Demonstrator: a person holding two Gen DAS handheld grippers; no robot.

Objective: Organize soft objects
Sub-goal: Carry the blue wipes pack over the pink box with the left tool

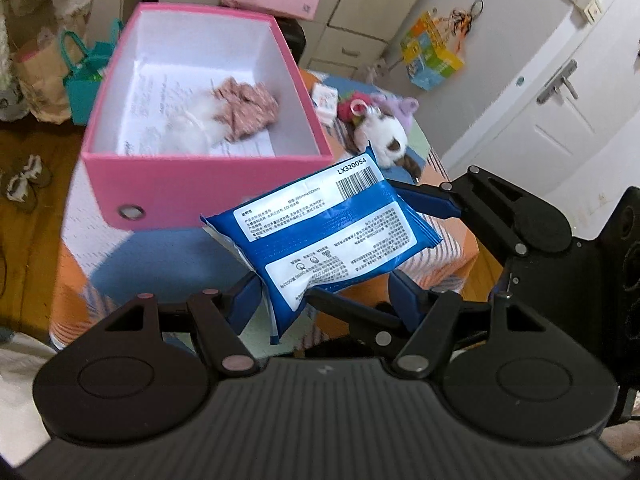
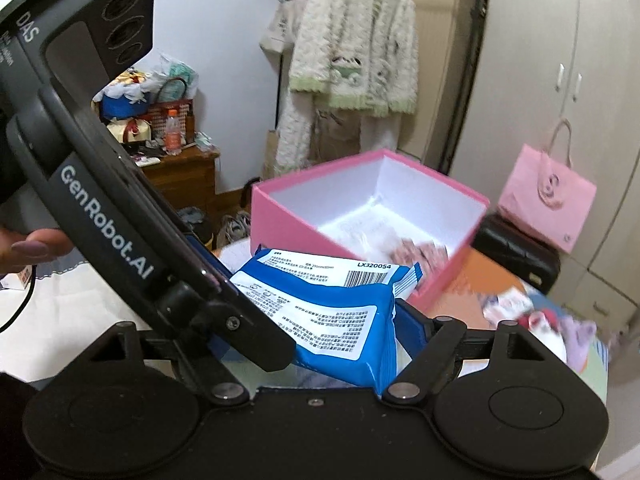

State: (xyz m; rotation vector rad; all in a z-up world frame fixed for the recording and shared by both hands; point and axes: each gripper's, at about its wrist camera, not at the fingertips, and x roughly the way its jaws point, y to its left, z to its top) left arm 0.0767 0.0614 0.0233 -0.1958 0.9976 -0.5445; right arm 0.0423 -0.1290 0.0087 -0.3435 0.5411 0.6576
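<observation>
Between both grippers' fingers, the blue wipes pack [image 1: 320, 236] hangs near the pink box [image 1: 208, 152].

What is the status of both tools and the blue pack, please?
Left tool and right tool both gripping blue wipes pack, lifted. Pink box open ahead, plush already inside. Path clear.

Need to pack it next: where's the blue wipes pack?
The blue wipes pack is in the air, between both tools, just in front of the open pink box.
</observation>
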